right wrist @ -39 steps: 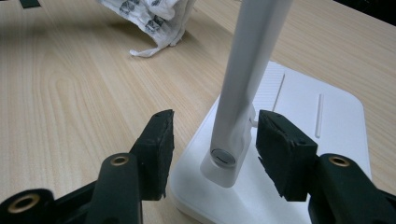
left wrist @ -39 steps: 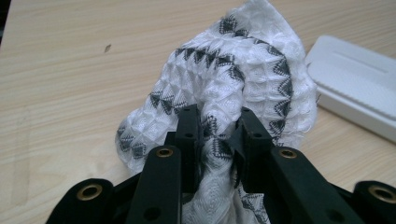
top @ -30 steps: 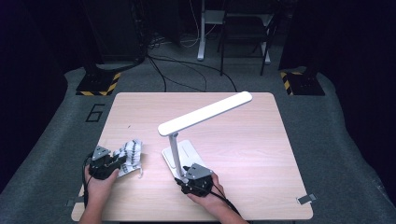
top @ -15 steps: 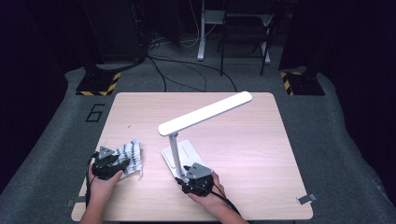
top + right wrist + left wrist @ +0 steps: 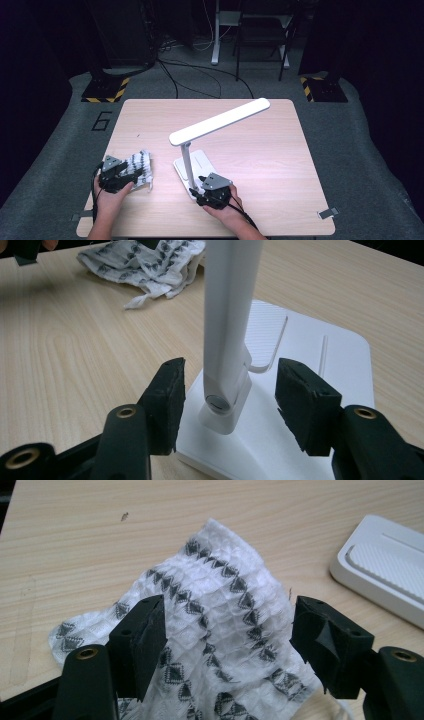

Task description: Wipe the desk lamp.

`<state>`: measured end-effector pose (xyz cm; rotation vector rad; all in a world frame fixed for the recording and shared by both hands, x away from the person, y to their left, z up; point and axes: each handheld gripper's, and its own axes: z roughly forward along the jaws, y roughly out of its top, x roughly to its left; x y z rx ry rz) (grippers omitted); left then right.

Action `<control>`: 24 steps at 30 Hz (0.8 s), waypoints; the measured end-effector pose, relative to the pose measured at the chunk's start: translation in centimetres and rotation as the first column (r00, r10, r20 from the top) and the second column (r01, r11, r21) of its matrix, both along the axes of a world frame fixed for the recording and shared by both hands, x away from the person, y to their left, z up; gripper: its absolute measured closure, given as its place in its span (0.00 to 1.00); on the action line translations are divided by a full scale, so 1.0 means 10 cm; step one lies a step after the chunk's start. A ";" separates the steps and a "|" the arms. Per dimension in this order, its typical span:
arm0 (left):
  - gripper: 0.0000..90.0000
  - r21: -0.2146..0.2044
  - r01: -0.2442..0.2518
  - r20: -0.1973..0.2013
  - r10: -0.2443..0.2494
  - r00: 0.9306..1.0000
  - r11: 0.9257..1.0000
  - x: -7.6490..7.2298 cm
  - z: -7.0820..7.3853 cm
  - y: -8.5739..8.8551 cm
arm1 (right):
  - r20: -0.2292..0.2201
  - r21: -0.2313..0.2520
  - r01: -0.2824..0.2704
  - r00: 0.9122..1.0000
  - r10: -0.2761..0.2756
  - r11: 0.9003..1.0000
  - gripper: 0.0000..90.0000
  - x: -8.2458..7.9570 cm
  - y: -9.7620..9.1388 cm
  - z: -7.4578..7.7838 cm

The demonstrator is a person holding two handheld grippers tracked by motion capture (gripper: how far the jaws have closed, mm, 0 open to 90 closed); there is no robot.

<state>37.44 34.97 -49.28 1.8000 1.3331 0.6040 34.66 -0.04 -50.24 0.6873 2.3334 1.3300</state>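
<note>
Left gripper (image 5: 227,640): jaws just opened, astride patterned cloth (image 5: 215,630) lying on bench (image 5: 260,150) | Right gripper (image 5: 227,405): jaws spread around lamp (image 5: 227,340) post, untouching | Step: cloth released | Next: likely steady lamp, regrip cloth.

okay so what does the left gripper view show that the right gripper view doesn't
Left gripper view: the left gripper from behind, its jaws just opened and standing apart over the patterned cloth, the pads not pressing it; the weave and dark diamond print show close up.

Right gripper view: the right gripper, jaws open on either side of the lamp's white post near its hinge, a gap at each pad.

Both: the wooden table, the cloth, and the lamp base.
</note>
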 end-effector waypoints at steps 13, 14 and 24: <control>0.31 -0.040 0.063 0.023 -0.062 0.998 0.997 -0.04 0.21 -0.14 | -0.052 0.023 0.038 0.998 -0.037 0.999 0.46 0.06 -0.12 0.03; 0.28 -0.048 0.066 0.027 -0.064 0.998 0.997 -0.03 0.21 -0.16 | -0.051 0.014 0.040 0.998 -0.039 0.999 0.46 0.07 -0.13 0.03; 0.11 -0.087 0.165 0.042 -0.162 0.986 0.982 -0.04 0.31 -0.34 | -0.052 0.043 0.085 0.995 -0.083 0.995 0.42 0.06 -0.28 0.11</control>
